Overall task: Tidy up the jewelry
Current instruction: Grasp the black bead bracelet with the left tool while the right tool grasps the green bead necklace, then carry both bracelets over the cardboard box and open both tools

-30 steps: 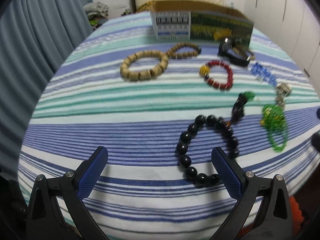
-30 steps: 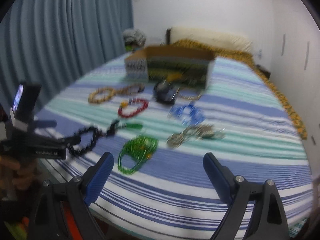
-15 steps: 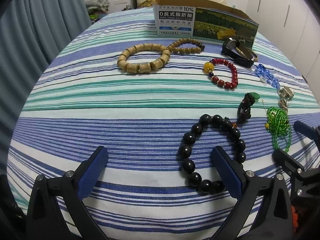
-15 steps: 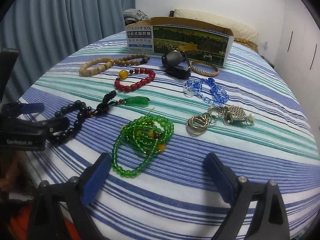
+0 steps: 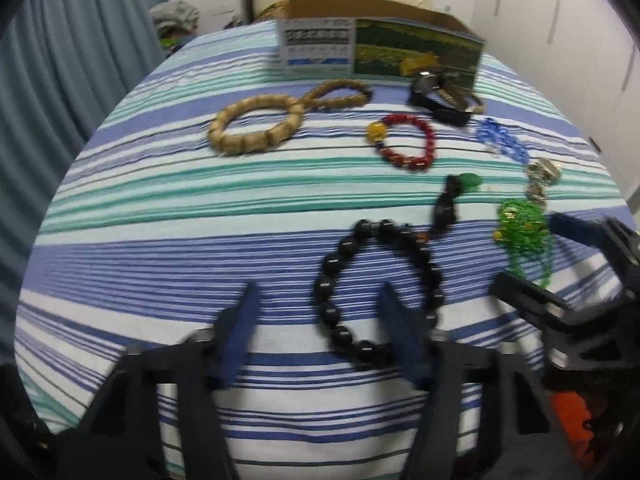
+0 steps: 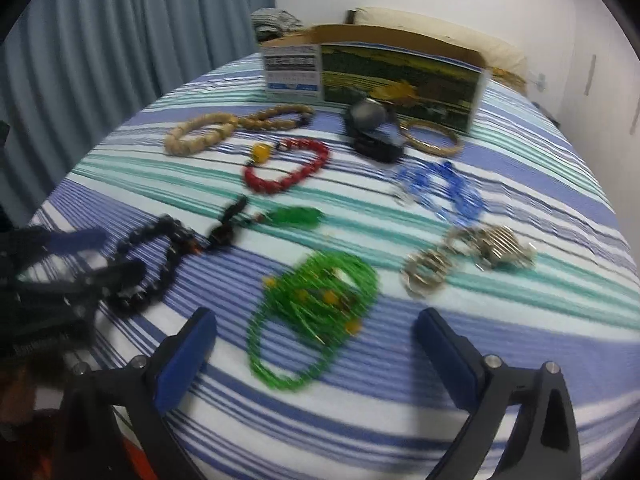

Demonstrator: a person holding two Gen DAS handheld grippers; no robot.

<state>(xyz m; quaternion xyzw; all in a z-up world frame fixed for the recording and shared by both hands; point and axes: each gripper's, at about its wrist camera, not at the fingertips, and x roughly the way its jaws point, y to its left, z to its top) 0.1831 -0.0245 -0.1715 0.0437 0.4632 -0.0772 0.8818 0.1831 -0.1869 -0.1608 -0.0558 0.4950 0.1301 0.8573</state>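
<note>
Jewelry lies spread on a striped bedspread (image 5: pixel 160 240). A black bead bracelet (image 5: pixel 376 288) with a green pendant (image 5: pixel 466 182) lies just ahead of my left gripper (image 5: pixel 320 316), whose right finger sits inside the loop; the jaws are partly closed and empty. A green bead necklace (image 6: pixel 312 304) lies between the fingers of my open, empty right gripper (image 6: pixel 316 344). Farther back lie a red bracelet (image 6: pixel 288 168), two wooden bracelets (image 6: pixel 200 136), a black watch (image 6: pixel 372 128), a gold bangle (image 6: pixel 432 136), blue beads (image 6: pixel 440 192) and silver pieces (image 6: pixel 468 256).
An open cardboard box (image 6: pixel 376 72) stands at the back of the bed, behind the watch. A blue curtain (image 6: pixel 100 60) hangs on the left. White wardrobe doors (image 5: pixel 560 40) are on the right. My right gripper also shows in the left wrist view (image 5: pixel 560 272).
My left gripper's jaws have narrowed and it has shifted so its right finger is inside the black bracelet's loop. My right gripper has moved closer over the green necklace.
</note>
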